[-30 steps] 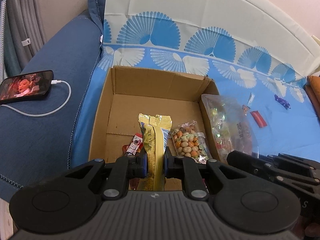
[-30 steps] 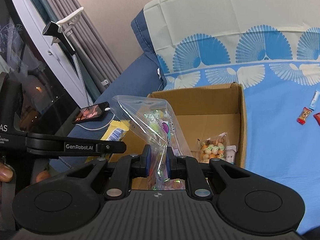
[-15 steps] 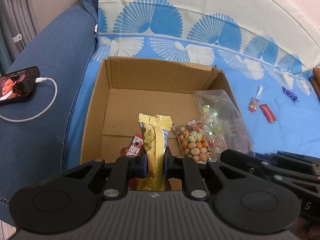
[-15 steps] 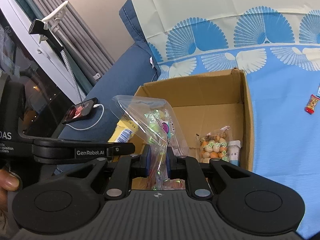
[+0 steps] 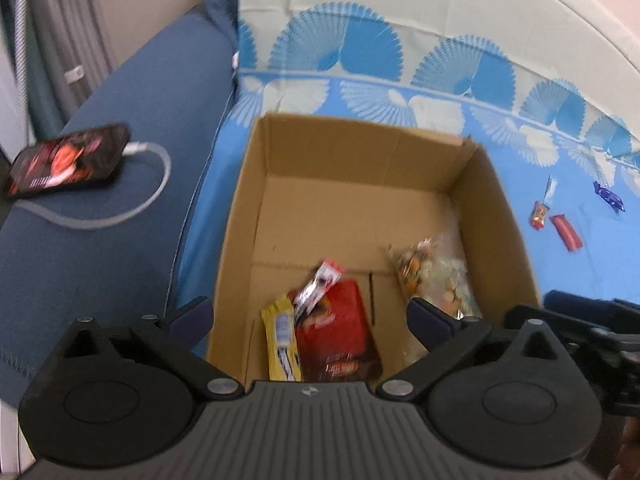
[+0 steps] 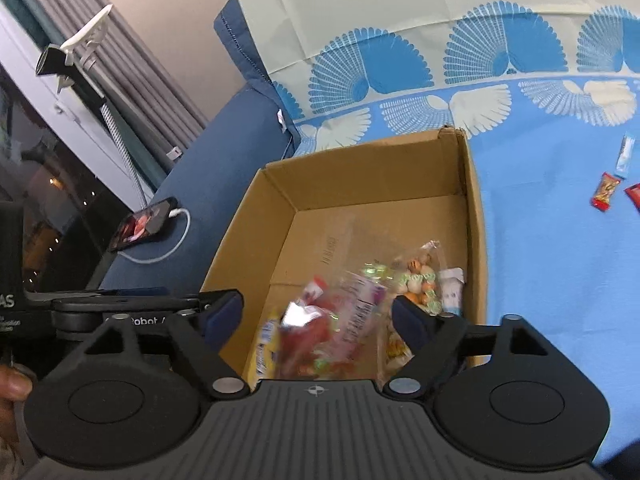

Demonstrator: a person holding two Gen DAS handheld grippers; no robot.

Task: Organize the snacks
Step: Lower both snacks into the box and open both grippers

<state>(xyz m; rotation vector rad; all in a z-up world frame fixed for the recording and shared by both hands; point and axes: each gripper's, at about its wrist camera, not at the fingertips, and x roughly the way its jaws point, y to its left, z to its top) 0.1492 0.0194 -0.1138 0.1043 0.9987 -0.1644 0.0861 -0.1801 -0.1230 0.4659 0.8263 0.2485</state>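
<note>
Left wrist view: our left gripper has just been opening; its fingers stand wide apart w/ nothing clamped between them. Below them sits the cardboard box on the blue patterned sheet. Inside, near side: a yellow bar packet lying beside a red packet, a small red-and-white sachet resting on top of the red one. By the box's right wall there's a clear bag of nuts, blurred. Far half of the box floor is bare cardboard. Outside, well apart on the sheet to the right, we count approx. four loose items: two small red sweets, a pale stick, a dark blue wrapped sweet. Phone w/ its cable lies on the blue sofa arm, not part of the job.

Right wrist view: our right gripper has also just been opening, fingers spread. A clear bag of candies is between them but smeared by motion, not pinched; we judge it's dropping into the box. The nut bag and a small white packet sit against the right wall. The same loose items show on the sheet at far right.

Progress, as we judge it: most snacks are boxed; the few stray pcs on the sheet are what's left.
</note>
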